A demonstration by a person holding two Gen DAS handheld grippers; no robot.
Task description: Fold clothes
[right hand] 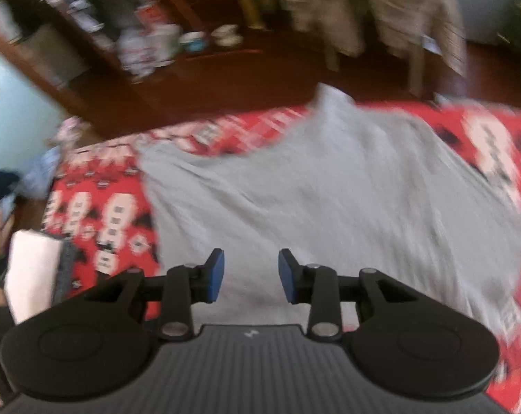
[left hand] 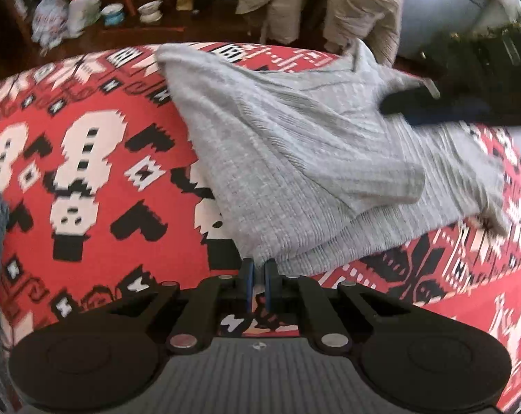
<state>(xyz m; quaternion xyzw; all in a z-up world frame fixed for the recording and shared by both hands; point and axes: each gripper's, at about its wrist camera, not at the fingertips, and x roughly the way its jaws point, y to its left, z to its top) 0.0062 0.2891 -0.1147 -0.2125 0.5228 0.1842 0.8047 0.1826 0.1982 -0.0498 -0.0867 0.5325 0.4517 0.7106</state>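
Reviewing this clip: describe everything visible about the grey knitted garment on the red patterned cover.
The grey garment is a ribbed knit, apparently a sweater, lying rumpled and partly folded on the red, white and black patterned cover. One cuffed flap, seemingly a sleeve, is doubled over its middle. The left hand-held gripper is closed on its near hem corner. The right hand-held gripper hangs open above the fabric, gripping nothing; whether it touches is unclear. The right wrist view is motion-blurred.

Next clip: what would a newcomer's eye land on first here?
The loud red patterned cover fills both views, with a grey knit garment spread across it. The left gripper is pinched on its near hem, while the right gripper hangs open above the cloth.
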